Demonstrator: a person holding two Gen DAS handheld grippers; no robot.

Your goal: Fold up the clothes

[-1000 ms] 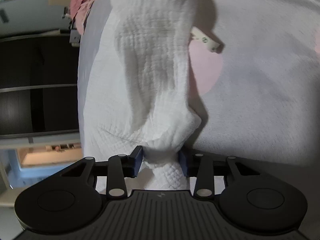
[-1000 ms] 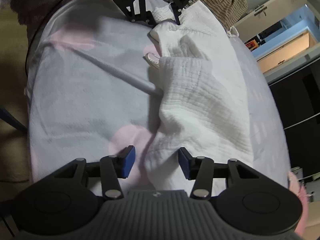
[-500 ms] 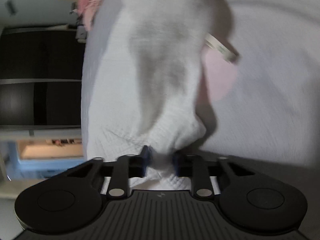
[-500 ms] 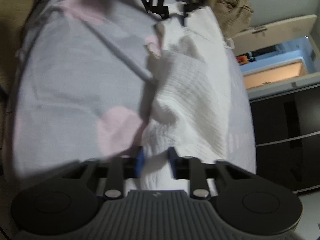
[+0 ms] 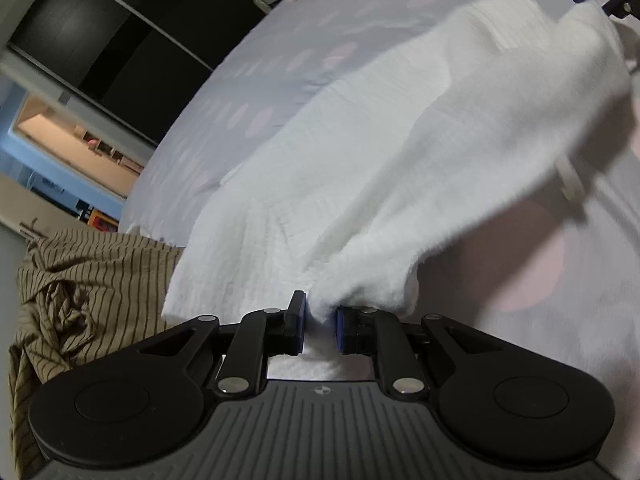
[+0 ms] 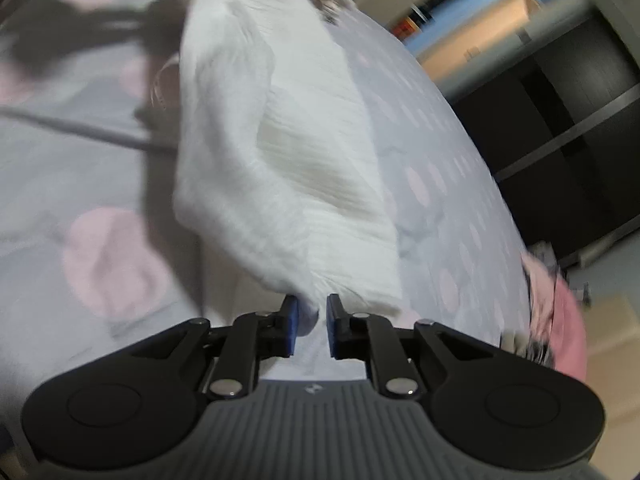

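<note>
Both my grippers, left (image 5: 319,326) and right (image 6: 311,326), have jaws clamped on the white garment (image 5: 400,168). It hangs half-doubled above the bed (image 5: 560,320), beside the striped cloth (image 5: 80,280), so the fold seems unfinished.

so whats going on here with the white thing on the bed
A person is folding a white textured garment on a bed with a grey, pink-dotted sheet, using a handheld gripper in each hand. The left gripper is shut on one edge of the garment, and the right gripper is shut on the opposite end, so part of the cloth is lifted between them. A brown striped garment lies bunched beside it, untouched. Both views are motion-blurred.
</note>
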